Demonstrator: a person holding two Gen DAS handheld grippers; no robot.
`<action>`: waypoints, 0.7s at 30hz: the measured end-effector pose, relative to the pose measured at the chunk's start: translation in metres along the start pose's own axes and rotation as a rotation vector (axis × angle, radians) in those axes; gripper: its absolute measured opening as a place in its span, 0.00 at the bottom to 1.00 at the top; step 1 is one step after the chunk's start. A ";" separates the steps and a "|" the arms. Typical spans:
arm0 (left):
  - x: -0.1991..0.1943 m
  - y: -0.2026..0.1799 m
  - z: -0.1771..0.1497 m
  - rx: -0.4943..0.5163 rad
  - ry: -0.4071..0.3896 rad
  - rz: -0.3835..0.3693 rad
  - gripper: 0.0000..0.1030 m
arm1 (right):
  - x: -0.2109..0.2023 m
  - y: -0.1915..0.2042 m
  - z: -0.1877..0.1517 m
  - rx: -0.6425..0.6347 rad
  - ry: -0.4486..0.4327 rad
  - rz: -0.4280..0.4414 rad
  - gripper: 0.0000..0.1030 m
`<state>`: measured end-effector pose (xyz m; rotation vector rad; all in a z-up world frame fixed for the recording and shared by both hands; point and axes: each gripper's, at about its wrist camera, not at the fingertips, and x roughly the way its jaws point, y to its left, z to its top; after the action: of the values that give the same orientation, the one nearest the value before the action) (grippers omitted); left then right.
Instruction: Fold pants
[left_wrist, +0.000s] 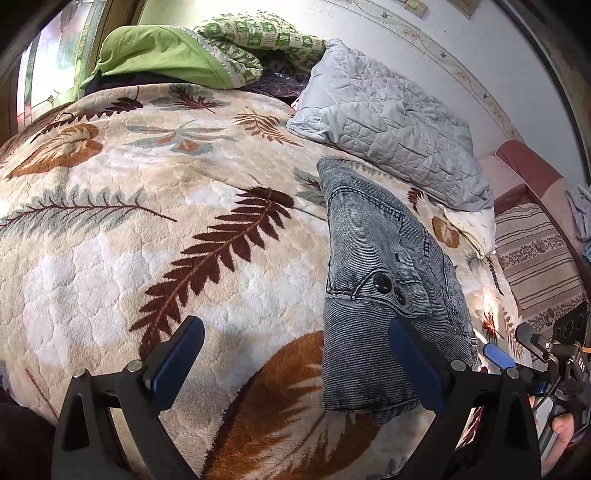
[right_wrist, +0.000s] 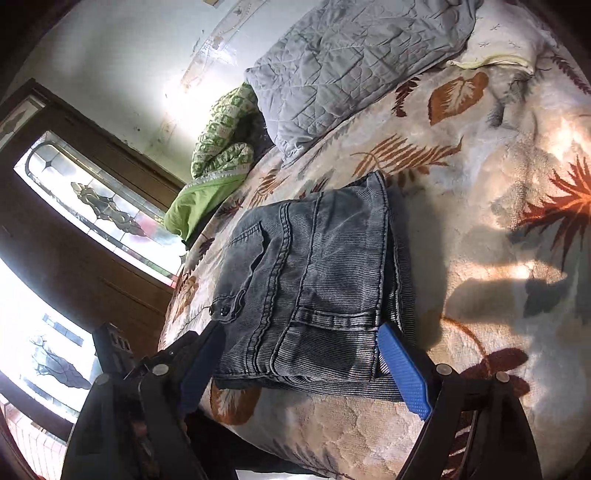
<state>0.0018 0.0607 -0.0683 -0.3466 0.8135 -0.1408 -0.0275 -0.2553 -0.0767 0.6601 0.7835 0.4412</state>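
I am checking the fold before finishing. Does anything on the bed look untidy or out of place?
Nothing stands out. The pants lie as a compact folded stack on the blanket, edges roughly aligned, with both grippers open.

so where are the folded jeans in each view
Left wrist view: the folded jeans lie right of centre on the leaf-print blanket, running up from the gripper's right finger.
Right wrist view: the folded jeans sit at centre, between the open gripper's fingers.
Shared landmark: the grey quilted pillow just beyond the jeans.

No legible text, label, brand or number anywhere in view.
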 end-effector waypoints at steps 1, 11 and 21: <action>0.000 -0.001 0.000 0.009 -0.004 0.007 0.97 | -0.002 -0.001 0.001 0.005 -0.011 -0.005 0.84; -0.011 -0.011 0.001 0.099 -0.082 0.092 0.97 | -0.007 -0.002 0.005 -0.022 -0.059 -0.099 0.84; -0.013 -0.006 0.003 0.085 -0.086 0.092 0.97 | 0.001 -0.005 0.004 -0.022 -0.046 -0.156 0.84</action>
<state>-0.0048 0.0597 -0.0549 -0.2335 0.7343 -0.0738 -0.0234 -0.2593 -0.0787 0.5822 0.7792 0.2915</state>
